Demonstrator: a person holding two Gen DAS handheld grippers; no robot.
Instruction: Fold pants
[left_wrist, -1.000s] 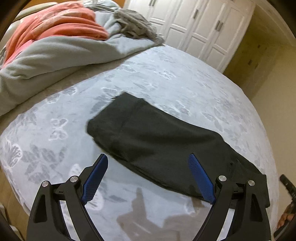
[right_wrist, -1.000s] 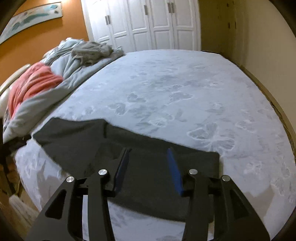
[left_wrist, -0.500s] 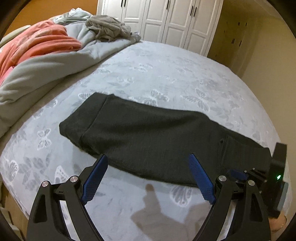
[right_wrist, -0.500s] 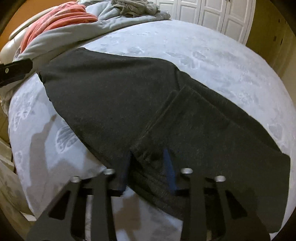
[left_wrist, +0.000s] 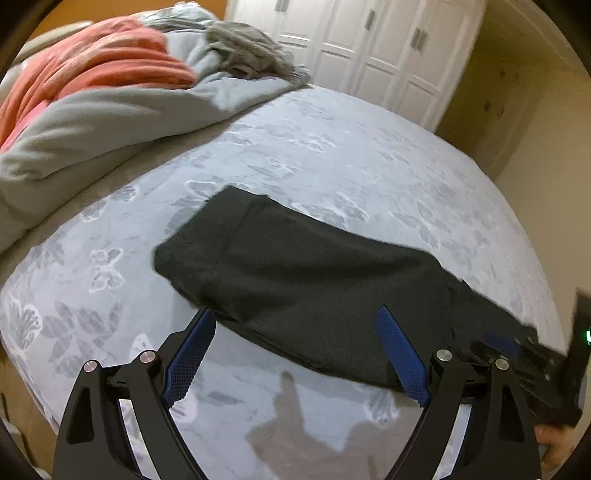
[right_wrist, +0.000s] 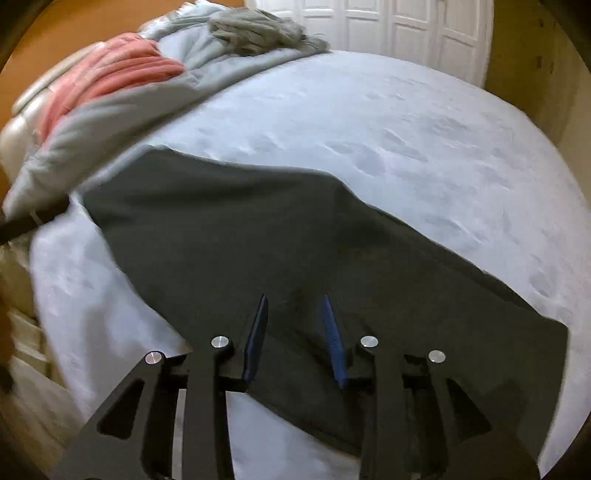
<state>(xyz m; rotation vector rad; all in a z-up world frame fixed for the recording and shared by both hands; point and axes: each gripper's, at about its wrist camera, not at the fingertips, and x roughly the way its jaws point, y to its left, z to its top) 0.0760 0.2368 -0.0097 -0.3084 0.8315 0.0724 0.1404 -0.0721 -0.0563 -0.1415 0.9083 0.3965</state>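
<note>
Dark pants (left_wrist: 306, 273) lie flat as a long strip on the pale butterfly-print bed (left_wrist: 332, 158), running from the middle to the lower right. My left gripper (left_wrist: 295, 317) is wide open and empty, hovering over the near long edge of the pants. In the right wrist view the pants (right_wrist: 229, 236) fill the middle. My right gripper (right_wrist: 294, 301) is partly open, low over the near edge of the pants close to their right end, with cloth between the fingers but no pinch seen. The right gripper also shows in the left wrist view (left_wrist: 517, 354), resting on the pants' right end.
A grey duvet (left_wrist: 103, 122) with an orange blanket (left_wrist: 92, 70) and a grey garment (left_wrist: 247, 61) is heaped at the back left. White wardrobe doors (left_wrist: 373, 55) stand behind the bed. The bed's near edge (left_wrist: 33, 373) drops off at lower left.
My left gripper drew back and turned slightly, still open. My right gripper pulled back a little from the pants, which look flatter, the folded flap no longer showing.
</note>
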